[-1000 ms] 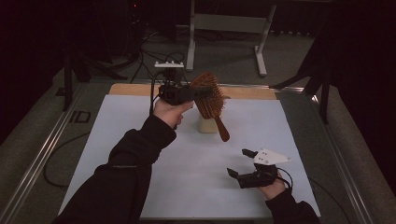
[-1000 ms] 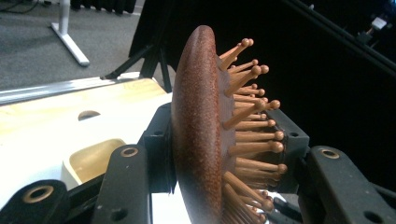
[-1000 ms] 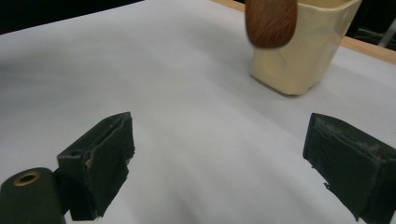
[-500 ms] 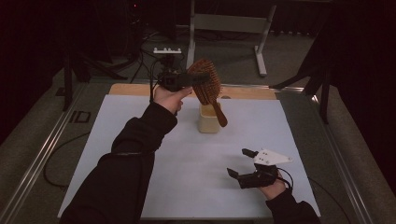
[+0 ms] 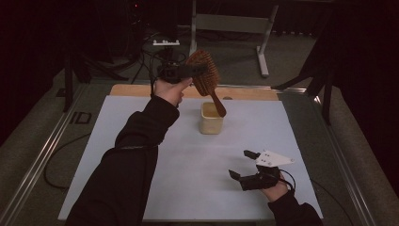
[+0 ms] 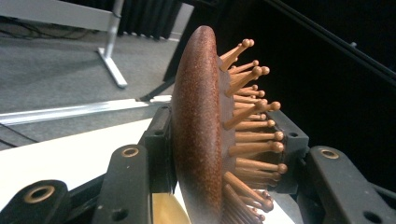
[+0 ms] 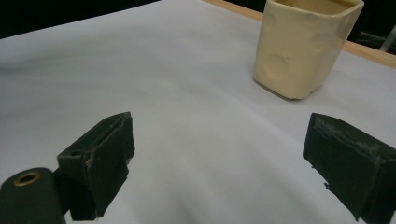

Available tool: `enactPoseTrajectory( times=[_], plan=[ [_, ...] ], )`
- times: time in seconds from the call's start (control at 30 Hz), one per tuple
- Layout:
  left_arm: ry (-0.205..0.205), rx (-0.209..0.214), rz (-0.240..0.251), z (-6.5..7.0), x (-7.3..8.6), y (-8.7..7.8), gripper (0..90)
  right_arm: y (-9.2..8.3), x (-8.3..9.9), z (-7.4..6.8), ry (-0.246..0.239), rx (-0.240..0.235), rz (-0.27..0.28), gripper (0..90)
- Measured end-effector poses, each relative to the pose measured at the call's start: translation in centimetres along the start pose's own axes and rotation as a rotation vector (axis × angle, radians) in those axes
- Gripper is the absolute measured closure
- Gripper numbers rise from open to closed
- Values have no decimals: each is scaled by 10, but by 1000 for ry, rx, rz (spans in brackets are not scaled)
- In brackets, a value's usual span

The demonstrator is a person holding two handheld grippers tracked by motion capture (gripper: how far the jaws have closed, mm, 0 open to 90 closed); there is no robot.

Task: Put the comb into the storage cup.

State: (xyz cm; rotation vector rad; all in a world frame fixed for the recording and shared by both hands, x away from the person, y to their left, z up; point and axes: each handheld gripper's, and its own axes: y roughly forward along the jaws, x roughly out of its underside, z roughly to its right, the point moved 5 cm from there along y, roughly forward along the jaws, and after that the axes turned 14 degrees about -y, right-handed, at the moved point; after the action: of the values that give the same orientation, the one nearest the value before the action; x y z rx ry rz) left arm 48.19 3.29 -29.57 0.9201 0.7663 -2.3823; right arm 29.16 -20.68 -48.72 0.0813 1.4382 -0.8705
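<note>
High view: left gripper (image 5: 200, 70) clamped on the head of a wooden hairbrush (image 5: 206, 77), raised over the far side of the white table (image 5: 141, 141), handle tip dipping into a cream cup (image 5: 211, 118); right gripper (image 5: 243, 165) resting near the front edge, jaws spread, empty. Left gripper view: brush head (image 6: 198, 135) squeezed between both pads, bristles pointing right. Right gripper view: jaws wide apart over bare table, cup (image 7: 306, 44) ahead.

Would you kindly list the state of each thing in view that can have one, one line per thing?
Hairbrush: held off the table by its head, handle pointing down over the cup.
Cup: upright on the white sheet, open at the top; whether the handle tip touches it I cannot tell.
Left gripper: shut on the hairbrush head, bristles against one pad.
Right gripper: open, nothing between its jaws, low over the sheet.
</note>
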Motion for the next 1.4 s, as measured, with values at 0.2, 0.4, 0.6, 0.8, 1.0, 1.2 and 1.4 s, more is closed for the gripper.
enactPoseTrajectory(
  times=[0.2,0.4,0.6,0.8,1.0,1.2,1.4],
  plan=[
    [-14,-55,28,-14,-4,6,540,0,0,-1,-2,-6,-1,85],
    [-29,-76,19,-25,1,15,539,0,1,0,-3,-3,-2,86],
    [-25,-91,8,-30,8,25,538,1,2,1,-8,-5,-3,86],
    [-26,-96,-6,-37,16,33,538,1,3,1,-6,-12,-7,85],
    [-39,-91,-20,-45,25,40,538,1,3,1,-8,-10,-8,86],
    [-52,-89,-29,-51,32,46,538,2,3,1,-4,-10,-4,86],
    [-51,-90,-40,-56,39,52,537,1,3,1,-4,-8,0,86]
  ],
)
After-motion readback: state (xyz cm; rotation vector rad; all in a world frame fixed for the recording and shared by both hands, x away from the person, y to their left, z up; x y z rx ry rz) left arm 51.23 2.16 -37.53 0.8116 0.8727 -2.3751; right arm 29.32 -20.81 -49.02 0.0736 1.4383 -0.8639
